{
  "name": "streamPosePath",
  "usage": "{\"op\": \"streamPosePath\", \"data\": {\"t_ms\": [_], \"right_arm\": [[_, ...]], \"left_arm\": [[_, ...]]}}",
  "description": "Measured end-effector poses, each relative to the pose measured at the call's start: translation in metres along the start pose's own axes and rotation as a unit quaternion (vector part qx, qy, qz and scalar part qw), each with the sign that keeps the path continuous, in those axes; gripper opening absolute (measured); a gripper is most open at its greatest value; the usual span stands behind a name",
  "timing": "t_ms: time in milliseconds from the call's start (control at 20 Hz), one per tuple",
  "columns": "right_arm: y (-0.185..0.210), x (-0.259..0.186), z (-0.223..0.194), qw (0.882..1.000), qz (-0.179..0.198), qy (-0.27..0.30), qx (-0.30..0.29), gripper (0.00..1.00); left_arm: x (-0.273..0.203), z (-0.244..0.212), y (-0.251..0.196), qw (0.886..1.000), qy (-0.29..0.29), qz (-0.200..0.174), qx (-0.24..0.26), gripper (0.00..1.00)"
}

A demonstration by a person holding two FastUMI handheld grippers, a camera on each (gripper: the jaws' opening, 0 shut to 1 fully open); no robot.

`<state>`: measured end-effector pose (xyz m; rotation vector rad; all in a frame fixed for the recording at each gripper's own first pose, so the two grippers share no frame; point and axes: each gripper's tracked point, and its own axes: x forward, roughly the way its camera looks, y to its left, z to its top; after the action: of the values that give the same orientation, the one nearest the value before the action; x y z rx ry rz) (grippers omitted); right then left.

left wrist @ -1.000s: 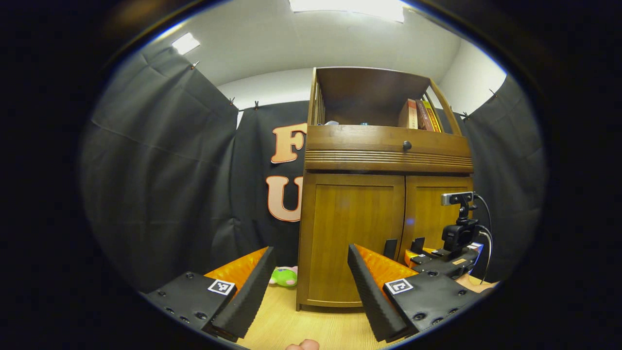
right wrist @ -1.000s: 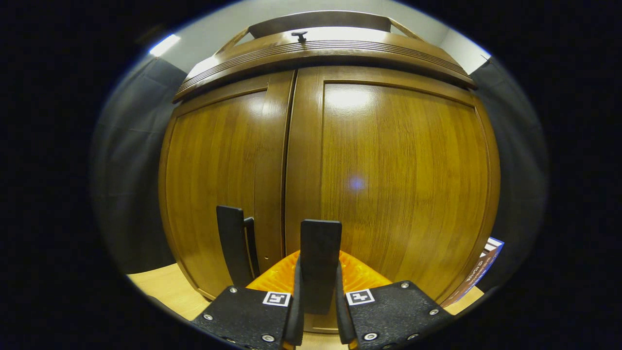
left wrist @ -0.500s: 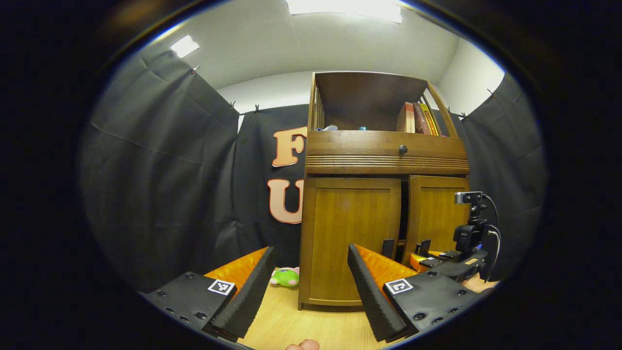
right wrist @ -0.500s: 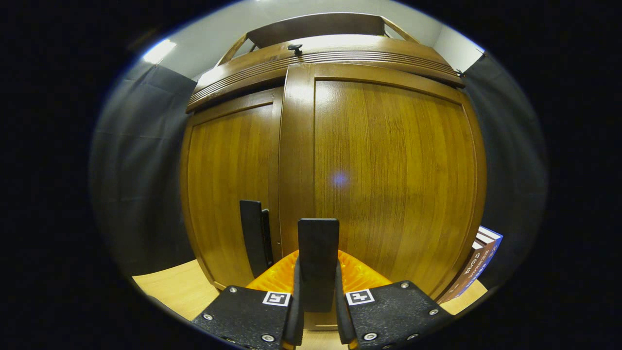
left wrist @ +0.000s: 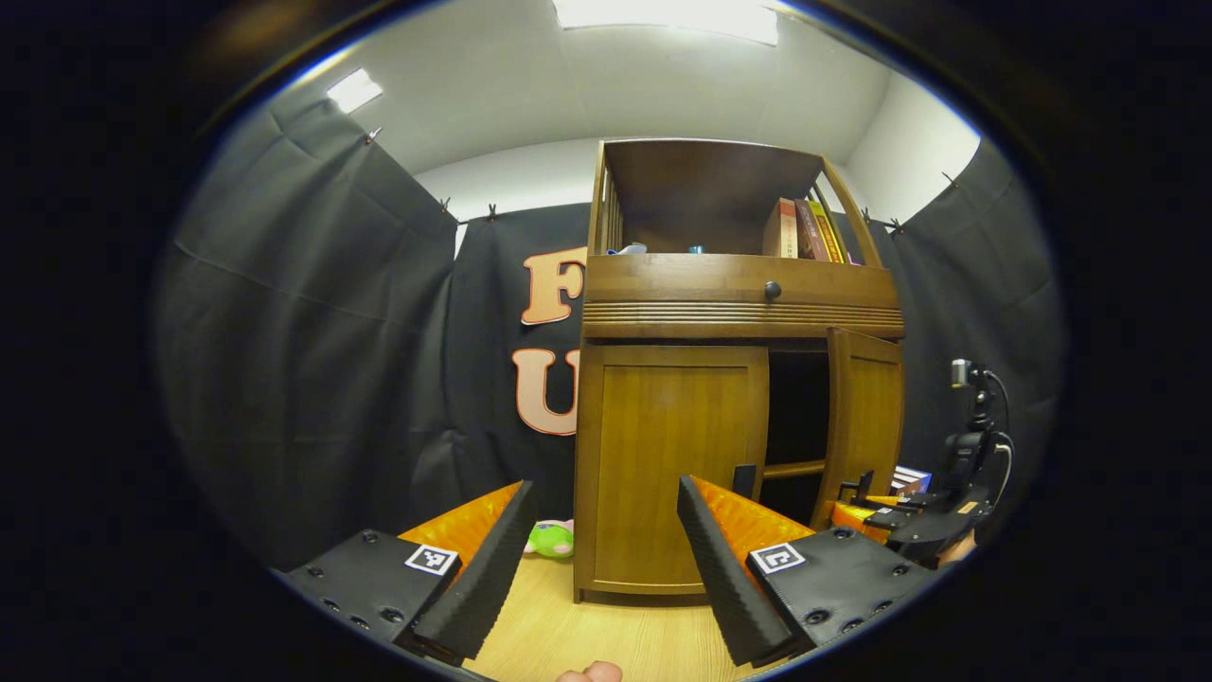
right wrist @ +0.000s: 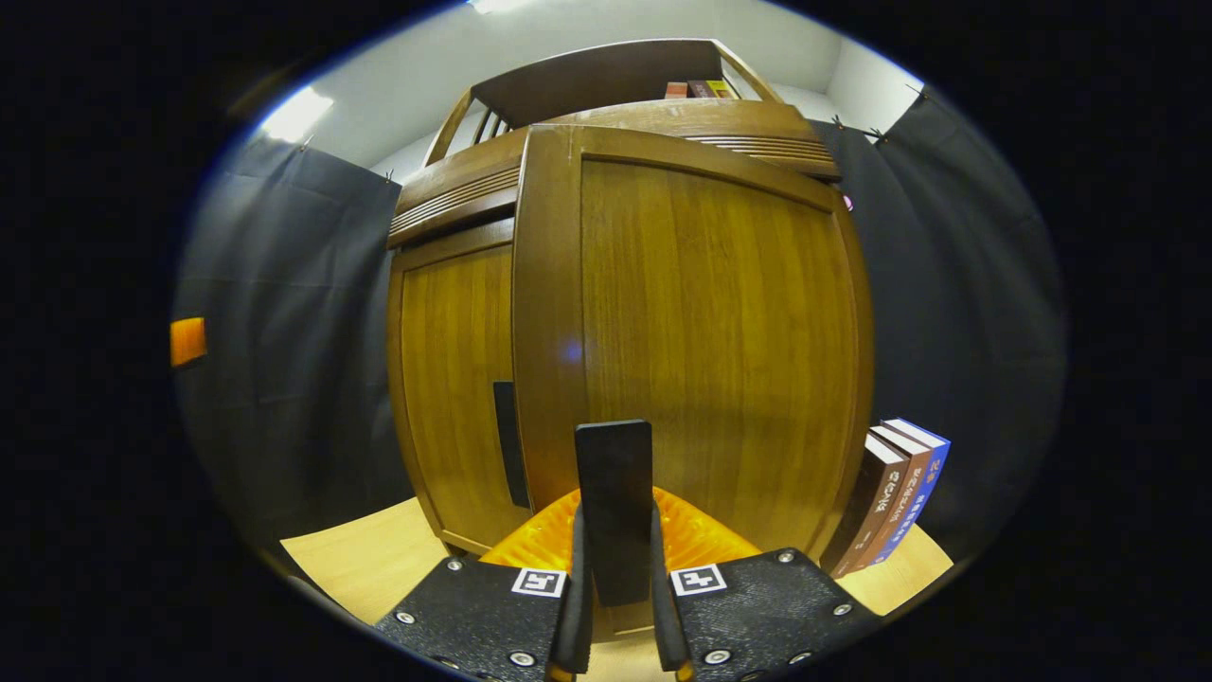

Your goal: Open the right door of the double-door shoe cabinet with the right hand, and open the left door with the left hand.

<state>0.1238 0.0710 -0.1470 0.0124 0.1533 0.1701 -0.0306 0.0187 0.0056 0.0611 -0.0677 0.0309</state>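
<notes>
The wooden shoe cabinet [left wrist: 739, 303] stands ahead in the left gripper view. Its left door [left wrist: 668, 464] is closed, with a dark handle [left wrist: 744, 479] on its inner edge. The right door [left wrist: 866, 417] stands partly open, showing a dark inside [left wrist: 797, 407]. My right gripper [left wrist: 866, 488] is at that door's lower edge. In the right gripper view, the right gripper [right wrist: 614, 559] is shut on the right door's handle [right wrist: 614, 474], with the right door [right wrist: 720, 350] just beyond. The left door [right wrist: 454, 379] and its handle [right wrist: 507, 445] lie to the left. My left gripper [left wrist: 603, 493] is open, short of the left door.
A green plush toy [left wrist: 552, 540] lies on the wooden floor [left wrist: 606, 635] at the cabinet's left corner. Books [right wrist: 895, 493] lean by the cabinet's right side. More books [left wrist: 800, 230] stand on the open top shelf above a drawer with a knob [left wrist: 772, 290].
The right door has swung from closed to partly open, and my right gripper has moved outward with its handle. My left gripper stays open and has hardly moved.
</notes>
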Motion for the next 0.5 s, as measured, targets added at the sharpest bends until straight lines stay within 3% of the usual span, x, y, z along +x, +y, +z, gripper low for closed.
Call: {"op": "streamPosePath", "data": {"t_ms": [400,450,500], "right_arm": [[-0.042,-0.06,0.004,0.999,-0.031,0.014,0.0,0.26],[-0.047,-0.07,0.002,0.999,-0.036,0.015,0.001,0.33],[-0.053,-0.078,0.001,0.999,-0.04,0.017,0.001,0.33]], "left_arm": [[0.006,-0.007,-0.036,0.999,0.005,-0.036,-0.015,0.96],[0.007,-0.008,-0.041,0.999,0.004,-0.04,-0.016,0.94],[0.007,-0.007,-0.046,0.999,0.004,-0.044,-0.017,0.96]]}}
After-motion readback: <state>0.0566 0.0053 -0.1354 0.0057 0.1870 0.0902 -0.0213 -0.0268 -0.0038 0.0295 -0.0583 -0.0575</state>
